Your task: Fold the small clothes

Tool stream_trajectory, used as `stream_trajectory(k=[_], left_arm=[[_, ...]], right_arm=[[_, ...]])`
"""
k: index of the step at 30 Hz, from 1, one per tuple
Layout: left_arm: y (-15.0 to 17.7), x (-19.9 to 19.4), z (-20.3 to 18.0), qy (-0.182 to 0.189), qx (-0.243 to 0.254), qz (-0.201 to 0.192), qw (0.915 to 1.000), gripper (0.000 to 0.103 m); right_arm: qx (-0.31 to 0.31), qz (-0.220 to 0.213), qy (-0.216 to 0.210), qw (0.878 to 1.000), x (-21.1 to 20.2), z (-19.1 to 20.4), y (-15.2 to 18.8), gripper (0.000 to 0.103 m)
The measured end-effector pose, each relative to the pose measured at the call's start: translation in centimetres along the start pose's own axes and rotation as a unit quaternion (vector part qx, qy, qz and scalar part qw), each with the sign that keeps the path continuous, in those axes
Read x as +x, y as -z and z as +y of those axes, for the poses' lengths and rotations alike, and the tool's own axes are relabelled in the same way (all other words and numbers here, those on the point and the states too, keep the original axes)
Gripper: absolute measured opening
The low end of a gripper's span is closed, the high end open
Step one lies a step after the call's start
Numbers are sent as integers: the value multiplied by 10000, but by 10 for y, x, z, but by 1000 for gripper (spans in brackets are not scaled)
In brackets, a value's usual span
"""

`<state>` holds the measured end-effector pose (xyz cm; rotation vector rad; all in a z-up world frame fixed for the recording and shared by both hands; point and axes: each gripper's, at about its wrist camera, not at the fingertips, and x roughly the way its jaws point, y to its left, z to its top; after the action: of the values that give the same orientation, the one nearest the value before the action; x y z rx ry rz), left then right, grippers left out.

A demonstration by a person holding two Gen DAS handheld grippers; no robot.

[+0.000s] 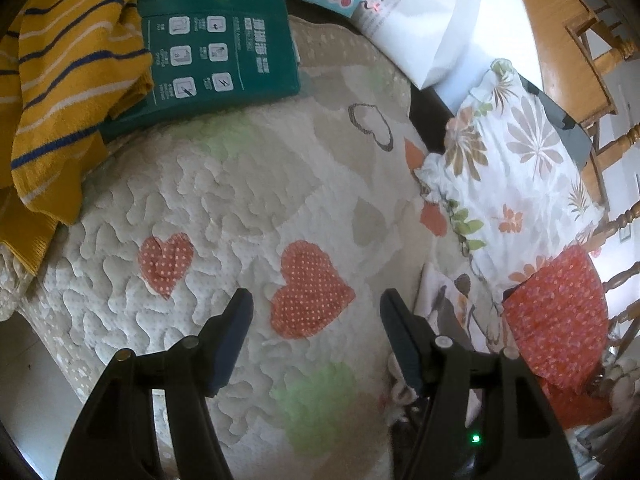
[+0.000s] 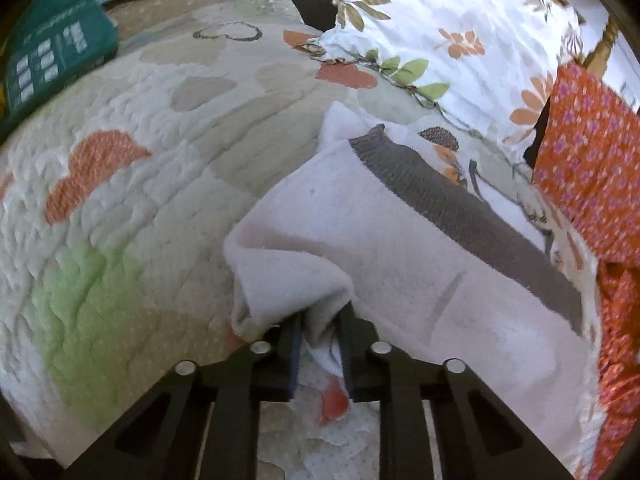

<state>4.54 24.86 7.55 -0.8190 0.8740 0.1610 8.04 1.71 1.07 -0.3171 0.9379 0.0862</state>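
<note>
We have the right gripper (image 2: 318,344) with its fingers closed down on a bunched edge of the small white fleecy garment with a grey ribbed band (image 2: 400,240), which lies on the right side of the quilted cream cover with orange and green heart patches (image 2: 160,128), close in front of us. The left gripper (image 1: 316,312) hovers over bare quilt with its fingers wide apart and nothing between them.

As we judge it, the step in hand is carrying the pinched edge across to make a fold. To do it well we should lift only enough to clear the cloth beneath, draw the edge over in a straight line toward the grey band, and let the left gripper come across to pin the far side so that the piece does not drag. The fleece looks thick and soft, so it will likely fold in a rounded roll, not a sharp crease; pressing it flat afterwards should help.

The quilt is puffy and stitched in wavy lines, which may grip the fleece. To the right lie a thin white floral-print cloth (image 2: 460,40) and an orange flower-print cloth (image 2: 592,160); far left sit a green printed package (image 1: 216,44) and a mustard striped knit (image 1: 68,80).
</note>
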Motion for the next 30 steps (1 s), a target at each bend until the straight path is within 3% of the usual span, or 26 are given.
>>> stream_trajectory(k=[3,7,11,15,19,21,23,30], left_arm=[[7,4,-12,-98,198,-7,9998,65],[23,20,-34,-137,451,163,9988,65],[47,41,-66,-33,752,464,9961,65],[82,66,-115,99,1347,794,9876,65],[120,88,-159,239,1970,1126,9736,65],[138,97,-177,263,2235,1247,9663,65],[151,104,-189,301,2408,1346,9607,65],[192,122,-220,428,2878,1669,9421,65]], right_arm=[[743,-228,-580,9953,-22,-40,-2,11],[1812,-619,-1017,9762,-59,-130,2,8],[2697,-908,-941,9540,-92,-231,39,7],[3627,-825,-544,9266,-103,-318,120,7],[3849,-198,-292,9223,-76,-342,181,7],[3962,37,-494,9168,-60,-348,202,8],[4101,-63,-753,9089,-60,-356,209,9],[4350,-339,-857,8957,-80,-380,202,16]])
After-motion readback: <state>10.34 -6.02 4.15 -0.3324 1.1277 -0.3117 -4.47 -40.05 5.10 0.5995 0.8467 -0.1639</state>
